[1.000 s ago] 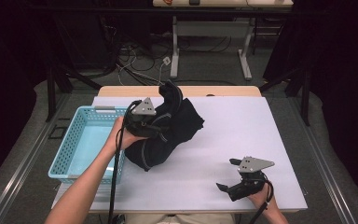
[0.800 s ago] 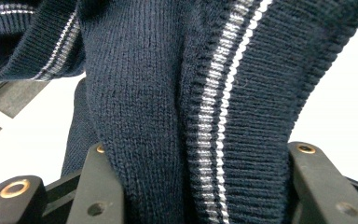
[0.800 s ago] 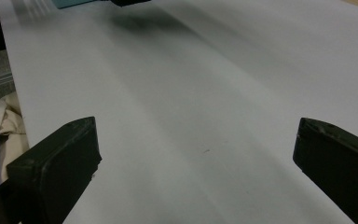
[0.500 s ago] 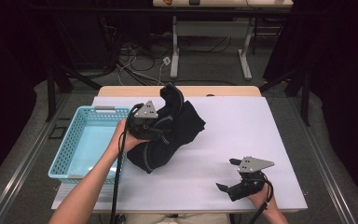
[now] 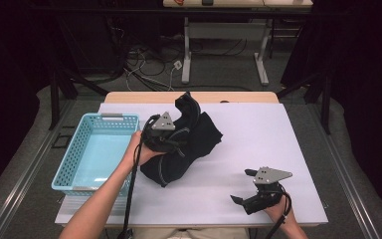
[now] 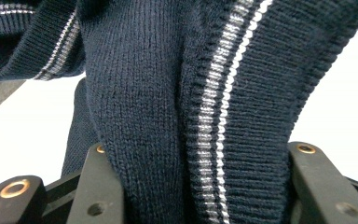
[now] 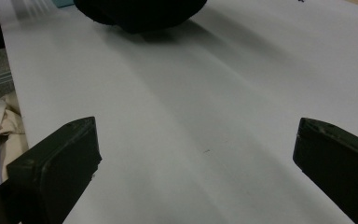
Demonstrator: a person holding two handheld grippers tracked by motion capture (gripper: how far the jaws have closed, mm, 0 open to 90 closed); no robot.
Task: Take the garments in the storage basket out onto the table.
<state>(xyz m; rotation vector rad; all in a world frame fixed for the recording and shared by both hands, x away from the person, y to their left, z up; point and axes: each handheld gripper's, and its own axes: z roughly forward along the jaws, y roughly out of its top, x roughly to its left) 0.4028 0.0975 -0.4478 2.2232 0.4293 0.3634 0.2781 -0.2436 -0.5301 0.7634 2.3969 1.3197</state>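
A dark navy knitted garment (image 5: 199, 137) with thin white stripes lies bunched on the white table (image 5: 258, 134), left of centre. My left gripper (image 5: 171, 142) is shut on a thick fold of it; in the left gripper view the ribbed, striped knit (image 6: 205, 116) is squeezed between both black jaws. My right gripper (image 5: 243, 186) rests near the table's front right edge, jaws wide apart and empty. In the right gripper view bare white table (image 7: 196, 116) lies between its jaws, with the dark garment (image 7: 140, 14) farther off.
A light blue plastic basket (image 5: 74, 169) stands at the table's left edge, next to my left forearm. Beyond the far edge are table legs and cables on the floor. A strip of wooden tabletop (image 5: 144, 97) shows at the back.
My left gripper has sunk a little and shifted right, carrying the garment with it, so the bundle sits lower on the table. The right gripper has kept still.
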